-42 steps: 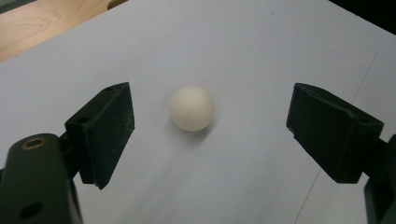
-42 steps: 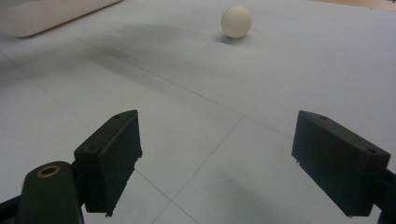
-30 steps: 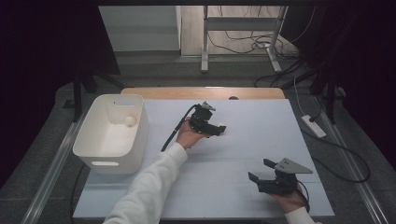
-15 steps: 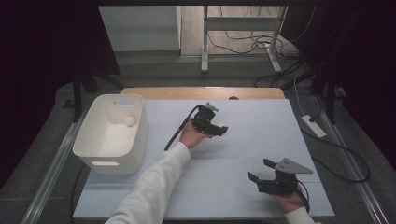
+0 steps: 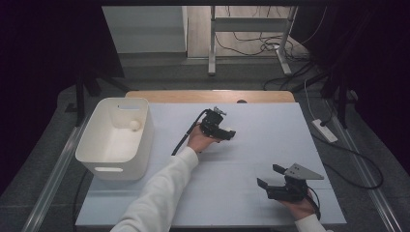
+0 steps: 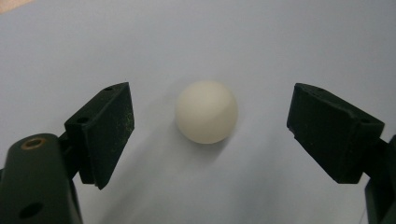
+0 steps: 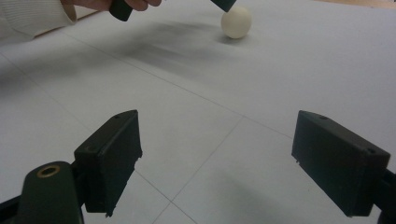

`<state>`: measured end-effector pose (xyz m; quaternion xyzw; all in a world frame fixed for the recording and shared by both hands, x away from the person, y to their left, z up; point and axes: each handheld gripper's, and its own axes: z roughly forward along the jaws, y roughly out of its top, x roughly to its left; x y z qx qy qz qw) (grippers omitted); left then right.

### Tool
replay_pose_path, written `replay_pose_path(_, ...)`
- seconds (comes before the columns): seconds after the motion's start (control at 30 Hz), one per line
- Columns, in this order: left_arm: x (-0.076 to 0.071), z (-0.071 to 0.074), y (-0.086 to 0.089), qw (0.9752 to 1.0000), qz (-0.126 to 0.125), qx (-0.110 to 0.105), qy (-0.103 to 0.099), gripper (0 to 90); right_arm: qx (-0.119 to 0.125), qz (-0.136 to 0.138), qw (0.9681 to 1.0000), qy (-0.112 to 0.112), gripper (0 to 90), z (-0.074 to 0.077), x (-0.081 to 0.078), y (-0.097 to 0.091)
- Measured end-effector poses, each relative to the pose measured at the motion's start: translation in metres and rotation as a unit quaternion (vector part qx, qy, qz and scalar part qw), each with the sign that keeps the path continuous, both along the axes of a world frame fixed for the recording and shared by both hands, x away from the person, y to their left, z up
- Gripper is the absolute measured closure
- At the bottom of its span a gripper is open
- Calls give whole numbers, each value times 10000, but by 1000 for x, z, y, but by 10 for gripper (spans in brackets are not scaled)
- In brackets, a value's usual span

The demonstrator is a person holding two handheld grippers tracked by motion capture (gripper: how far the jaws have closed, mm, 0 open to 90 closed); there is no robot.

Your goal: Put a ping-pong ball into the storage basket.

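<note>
The left gripper stands wide, and the white ball lies on the table between its jaws, untouched. This looks like the approach to a pickup; next, close squarely. The right gripper rests wide, empty.

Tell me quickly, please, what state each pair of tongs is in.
Left tongs: open, white ball between them, untouched.
Right tongs: open, holding nothing.

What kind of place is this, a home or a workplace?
Probably a lab or test workspace, not a home: a table under a plain white sheet, loose cables and a power strip on the floor, and dark screens at both sides.
</note>
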<state>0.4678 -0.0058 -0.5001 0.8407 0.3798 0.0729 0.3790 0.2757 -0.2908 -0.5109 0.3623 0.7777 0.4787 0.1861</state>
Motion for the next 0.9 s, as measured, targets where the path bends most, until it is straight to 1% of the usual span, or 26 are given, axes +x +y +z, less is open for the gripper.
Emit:
replay_pose_path(0.07, 2, -2, -1, 10000, -8, 45, 6, 157, 2, 0, 10000, -3, 155, 0, 0, 0)
replay_pose_path(0.33, 4, -6, -4, 10000, -15, 42, 59, 157, 14, -2, 10000, -1, 156, 0, 0, -1)
replay_pose_path(0.43, 4, -8, -5, 9999, -63, 59, 56, 157, 10, 3, 10000, -4, 156, 0, 0, -1)
replay_pose_path(0.53, 3, -9, -6, 9997, -155, 175, 2, 157, 7, 7, 10000, -3, 156, 0, 0, -1)
replay_pose_path(0.63, 4, -11, -6, 9997, -167, 173, 18, 157, 12, 7, 10000, -1, 156, 0, 0, -1)
replay_pose_path(0.77, 5, -14, -8, 9997, -162, 196, 11, 166, 16, 6, 10000, -3, 156, 1, 0, -1)
replay_pose_path(0.9, 6, -16, -10, 9996, -171, 240, -4, 206, 21, 13, 10000, -2, 156, 1, 0, -1)
